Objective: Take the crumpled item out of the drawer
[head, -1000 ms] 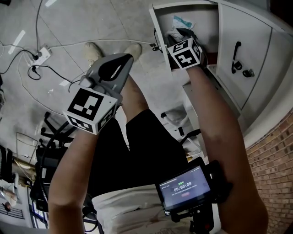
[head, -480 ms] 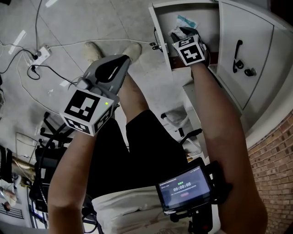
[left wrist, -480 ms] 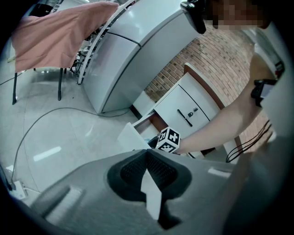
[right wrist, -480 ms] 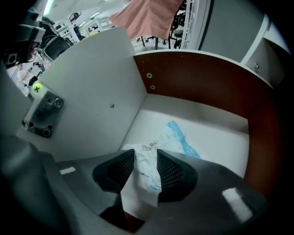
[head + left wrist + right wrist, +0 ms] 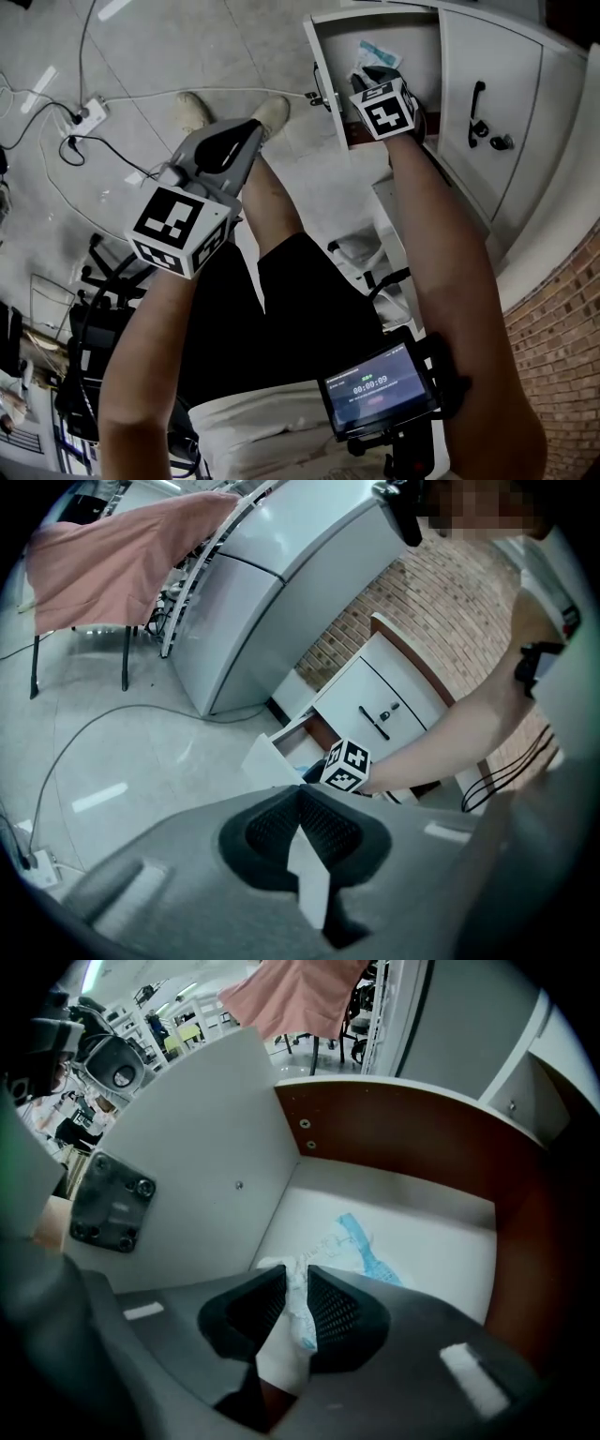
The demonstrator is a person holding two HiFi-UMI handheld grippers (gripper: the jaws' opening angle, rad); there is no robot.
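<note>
Crumpled item (image 5: 371,50) in drawer (image 5: 324,42); cabinet door (image 5: 514,84) right of drawer; power strip (image 5: 84,114) on floor (image 5: 187,47), far left.

The head view is dim and cool, its floor (image 5: 141,56) lit flatly from overhead with faint shadows, the white drawer (image 5: 422,56) brighter. Both gripper views bulge fisheye-fashion, straight edges bowing and corners falling to black. The left tongs (image 5: 300,791), the right tongs (image 5: 297,1271) and the crumpled item (image 5: 292,1312) pinched in the latter blur softly up close. A ceiling light (image 5: 91,974) glares at the right gripper view's upper left, and the drawer's brown side sinks into shadow.
</note>
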